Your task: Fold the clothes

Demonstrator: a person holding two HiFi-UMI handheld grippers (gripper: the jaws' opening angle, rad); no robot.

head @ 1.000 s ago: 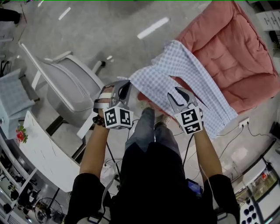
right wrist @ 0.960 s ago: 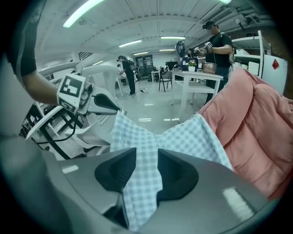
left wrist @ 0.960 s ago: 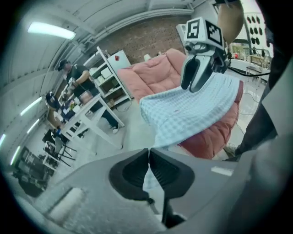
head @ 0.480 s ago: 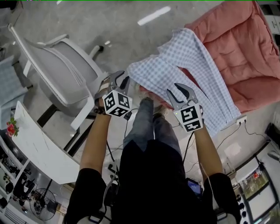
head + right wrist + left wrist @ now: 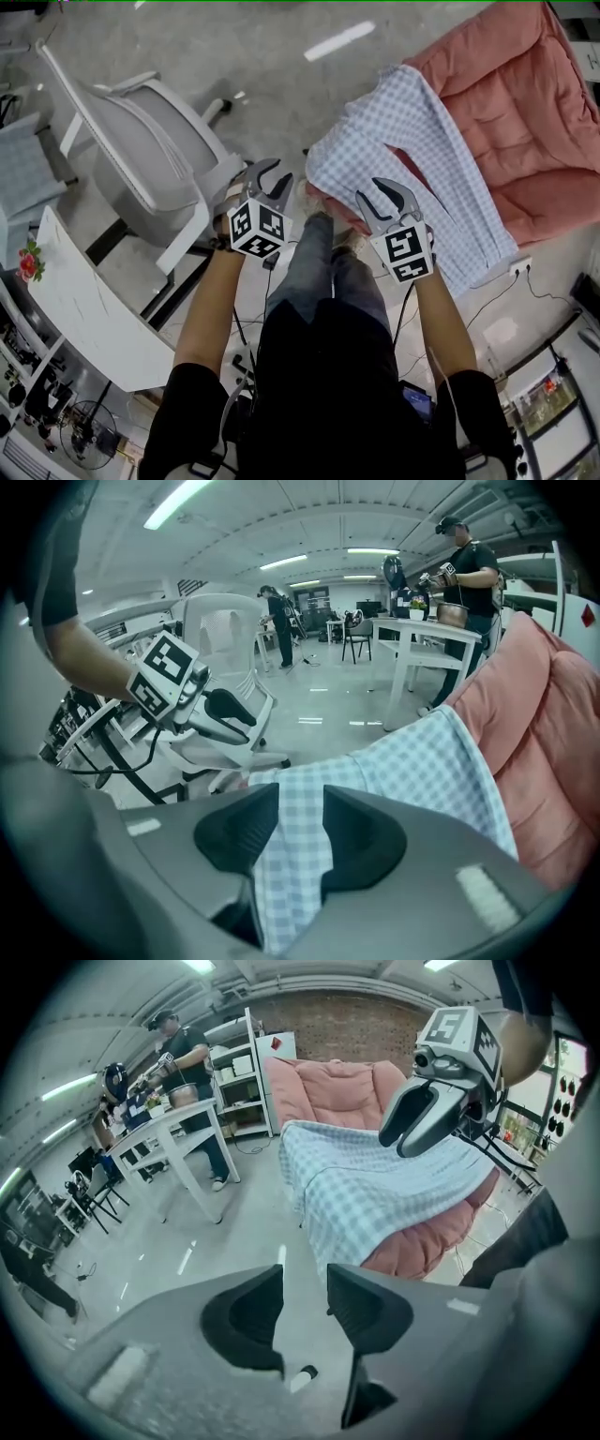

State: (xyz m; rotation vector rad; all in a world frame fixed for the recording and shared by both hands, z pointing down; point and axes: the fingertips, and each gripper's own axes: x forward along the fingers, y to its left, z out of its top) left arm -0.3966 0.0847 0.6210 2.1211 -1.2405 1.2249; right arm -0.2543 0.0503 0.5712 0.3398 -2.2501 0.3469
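A blue-and-white checked garment (image 5: pixel 412 141) lies draped over a pink cushioned seat (image 5: pixel 525 103), with one edge hanging toward me. My left gripper (image 5: pixel 269 174) is off the garment's left edge, over the floor. Its jaws have just been opening and nothing is between them (image 5: pixel 305 1274). My right gripper (image 5: pixel 386 199) hovers over the garment's near edge with its jaws apart. In the right gripper view the checked cloth (image 5: pixel 412 761) shows through the gap between the jaws (image 5: pixel 302 794), but the pads do not press on it.
A white chair (image 5: pixel 141 169) stands to the left and a white table (image 5: pixel 84 319) at the lower left. My legs (image 5: pixel 319 272) are below the grippers. Cables and a power strip (image 5: pixel 520 265) lie on the floor right. People work at a table (image 5: pixel 178 1054) farther off.
My left gripper has let go of the garment's corner, opened and dropped lower to the left of it. The corner has fallen back onto the seat. The right gripper stays open.
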